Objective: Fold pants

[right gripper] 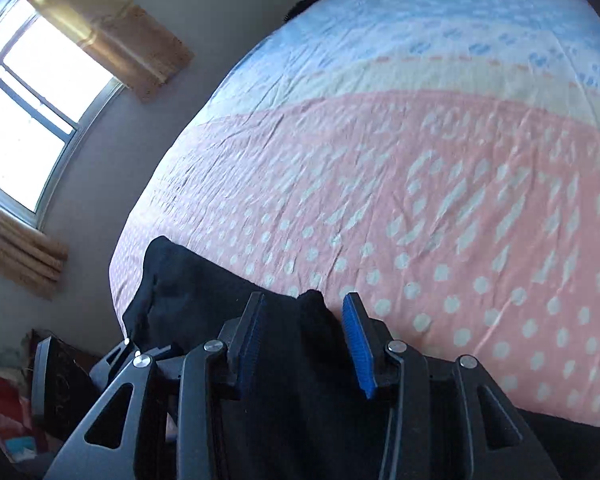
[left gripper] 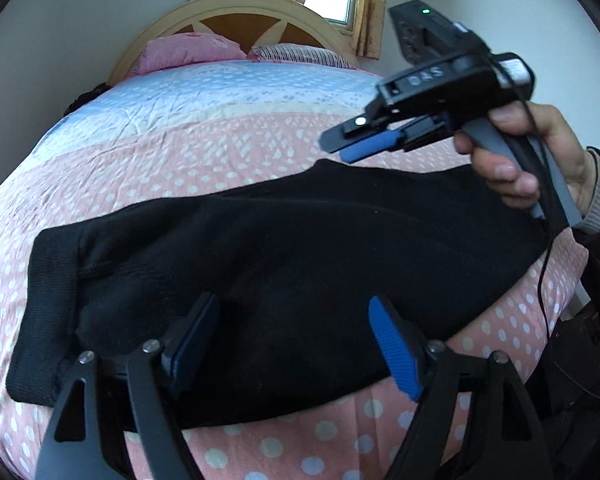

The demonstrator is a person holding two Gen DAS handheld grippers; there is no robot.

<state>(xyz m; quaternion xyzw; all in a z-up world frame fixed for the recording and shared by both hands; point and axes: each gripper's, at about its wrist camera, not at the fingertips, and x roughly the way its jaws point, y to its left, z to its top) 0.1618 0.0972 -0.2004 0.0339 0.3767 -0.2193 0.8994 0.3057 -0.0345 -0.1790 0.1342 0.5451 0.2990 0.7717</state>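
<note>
The black pants (left gripper: 260, 248) lie folded across the polka-dot bedsheet (left gripper: 204, 148), directly under and ahead of the left gripper (left gripper: 292, 344), whose fingers stand wide apart. The right gripper (right gripper: 304, 344) has its fingers apart too, above the pants' edge.

Pants (left gripper: 268, 256) laid crosswise on the bed (left gripper: 204, 148), near its foot edge. Pillows (left gripper: 188, 50) far behind, against the headboard (left gripper: 236, 12). Left tool (left gripper: 296, 344) above the pants' near edge; right tool (left gripper: 352, 148) above their right end.
</note>
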